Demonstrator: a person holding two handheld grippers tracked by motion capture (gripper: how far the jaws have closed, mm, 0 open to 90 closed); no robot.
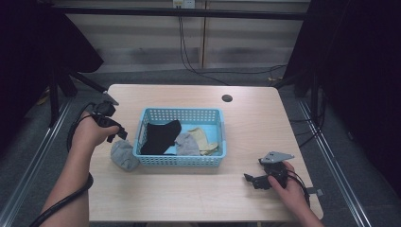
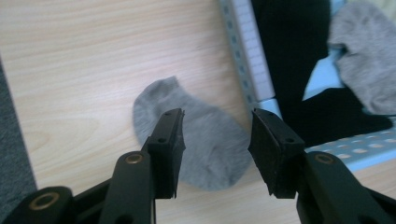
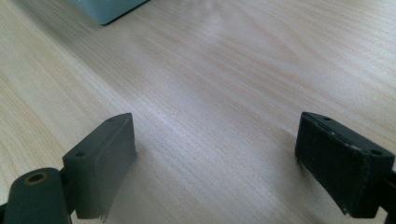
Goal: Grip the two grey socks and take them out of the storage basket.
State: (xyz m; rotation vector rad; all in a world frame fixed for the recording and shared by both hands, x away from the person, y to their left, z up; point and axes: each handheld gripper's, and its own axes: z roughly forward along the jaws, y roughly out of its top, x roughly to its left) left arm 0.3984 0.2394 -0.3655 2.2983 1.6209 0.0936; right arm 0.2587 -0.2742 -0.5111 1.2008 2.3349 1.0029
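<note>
- Left gripper point(image 1: 121, 134): held above the grey sock point(image 1: 124, 155), jaws parted, nothing clamped between them
- Grey sock: lies flat on the tabletop point(image 1: 246, 123) near its left edge, touching the left wall of the blue basket point(image 1: 182, 161)
- Blue basket: stands mid-table; holds a black sock point(image 1: 160, 136), a second grey sock point(image 1: 187, 144) and a beige sock point(image 1: 203, 139)
- Right gripper point(image 1: 251, 179): rests near the front right corner of the tabletop, jaws wide apart, empty
</note>
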